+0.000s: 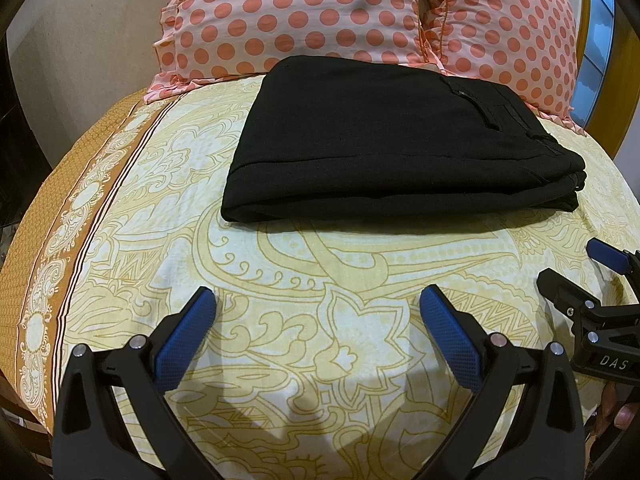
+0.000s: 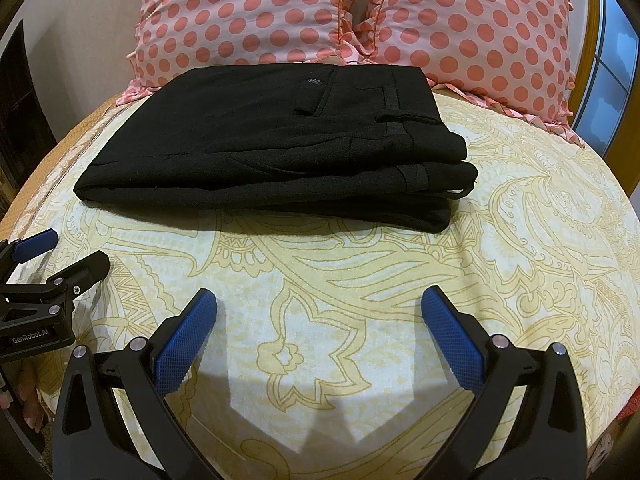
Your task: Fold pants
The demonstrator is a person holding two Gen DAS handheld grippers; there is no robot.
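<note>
Black pants lie folded into a flat stack on the yellow patterned bedsheet, the waistband and a back pocket button facing up on the right side. My left gripper hovers open over the sheet, well short of the pants' near edge, nothing between its blue pads. My right gripper is open too, also short of the pants and empty. Each gripper shows in the other's view: the right one at the right edge, the left one at the left edge.
Two pink pillows with coral dots lean at the head of the bed right behind the pants. An orange patterned border runs along the sheet's left side. A wooden headboard and window stand at the right.
</note>
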